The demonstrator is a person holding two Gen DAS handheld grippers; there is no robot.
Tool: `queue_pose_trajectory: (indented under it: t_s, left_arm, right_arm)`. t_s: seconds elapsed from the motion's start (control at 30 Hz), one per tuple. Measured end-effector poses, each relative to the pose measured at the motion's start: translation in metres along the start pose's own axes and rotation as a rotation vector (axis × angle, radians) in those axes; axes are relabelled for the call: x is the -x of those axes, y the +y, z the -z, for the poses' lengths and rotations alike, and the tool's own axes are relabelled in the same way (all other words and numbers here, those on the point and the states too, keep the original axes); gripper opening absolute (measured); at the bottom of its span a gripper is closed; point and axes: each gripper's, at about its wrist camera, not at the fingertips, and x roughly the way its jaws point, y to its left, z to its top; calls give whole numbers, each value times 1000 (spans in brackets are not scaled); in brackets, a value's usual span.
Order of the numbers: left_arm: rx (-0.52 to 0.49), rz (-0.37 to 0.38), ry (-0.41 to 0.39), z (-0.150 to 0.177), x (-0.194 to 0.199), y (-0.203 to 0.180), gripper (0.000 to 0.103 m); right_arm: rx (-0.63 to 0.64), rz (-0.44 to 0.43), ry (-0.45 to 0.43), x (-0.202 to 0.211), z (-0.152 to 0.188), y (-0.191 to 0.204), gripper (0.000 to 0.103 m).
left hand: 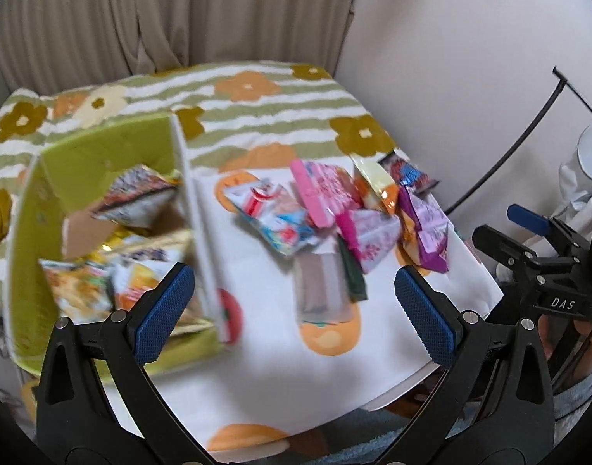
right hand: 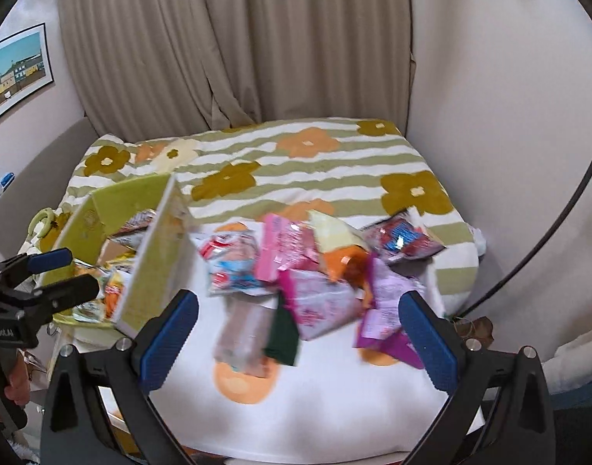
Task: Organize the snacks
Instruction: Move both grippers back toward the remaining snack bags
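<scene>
Left wrist view: the left gripper [left hand: 294, 306] hangs with its jaws spread and nothing between them, above the white cloth [left hand: 280, 348] near the box [left hand: 102, 147]. The green box sits at the left and already holds several packets. The loose snacks [left hand: 334, 209] lie in a heap to the right of it, farther off, on the cloth. The right gripper [left hand: 528, 240] shows at the right edge; whether it is open cannot be told from here. The picture is smeared, so the packets' edges are unsure.

Right wrist view: the right gripper [right hand: 297, 333] also has its jaws spread and empty, low over the near side of the heap [right hand: 315, 271]. A grey packet [right hand: 245, 333] and a dark green one [right hand: 282, 333] lie nearest, between the pads; a purple packet [right hand: 381, 310] lies just beside the right pad [right hand: 427, 337]. The box [right hand: 148, 255] stands at the left, its wall tall on this side. The left gripper [right hand: 51, 271] is at the far left by the box.

Judgement: the step is picking the next packet. Better to take one loose top packet by a crimped edge, not the overlapped pile, then lift clear over the wall before releasing, so the box does not tip.
</scene>
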Motion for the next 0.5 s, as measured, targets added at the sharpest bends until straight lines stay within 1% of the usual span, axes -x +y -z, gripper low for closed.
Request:
queue_pose_trajectory:
  t_s: [0.17, 0.33, 0.5]
  left_arm:
    - [16, -33, 69, 17, -42, -28, 102]
    - [51, -83, 148, 40, -83, -34, 102]
    - [51, -127, 205, 61, -120, -37, 102]
  right_arm:
    - [3, 1, 44, -18, 13, -36, 103]
    - [14, -12, 93, -44, 27, -63, 103]
    - [56, -12, 118, -70, 41, -73, 103]
